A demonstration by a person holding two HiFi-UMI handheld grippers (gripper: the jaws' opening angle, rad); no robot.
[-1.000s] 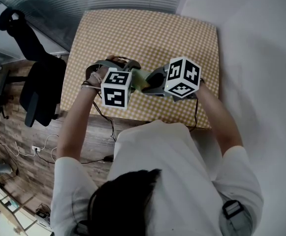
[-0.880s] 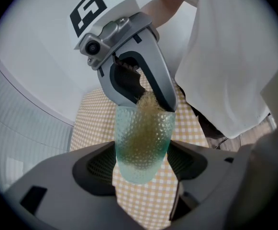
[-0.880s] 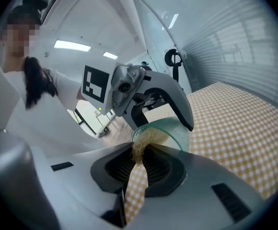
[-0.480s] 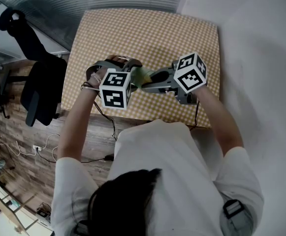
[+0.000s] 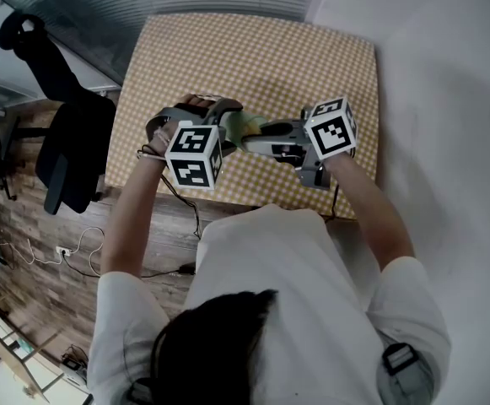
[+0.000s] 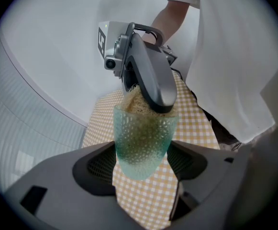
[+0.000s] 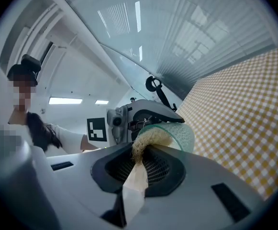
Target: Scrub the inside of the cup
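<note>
Above checked tabletop (image 5: 253, 57): grips green dimpled cup (image 6: 141, 143) between closed left tongs (image 6: 142, 164), mouth facing right tongs (image 7: 139, 164) | pinches fibrous scrubber (image 7: 146, 140) in those closed tongs, with its head inside cup mouth.

Dimpled green cup (image 6: 141, 138), yellow-checked tablecloth (image 5: 253, 57)

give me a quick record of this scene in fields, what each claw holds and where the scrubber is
left claw: shut on the translucent green dimpled plastic cup
right claw: shut on the tan fibrous loofah scrubber
scrubber position: pushed into the cup's open mouth
cup: held in the air, mouth turned toward the right claw
surface below: yellow and white checked cloth
stage: looks like mid-scrub
</note>
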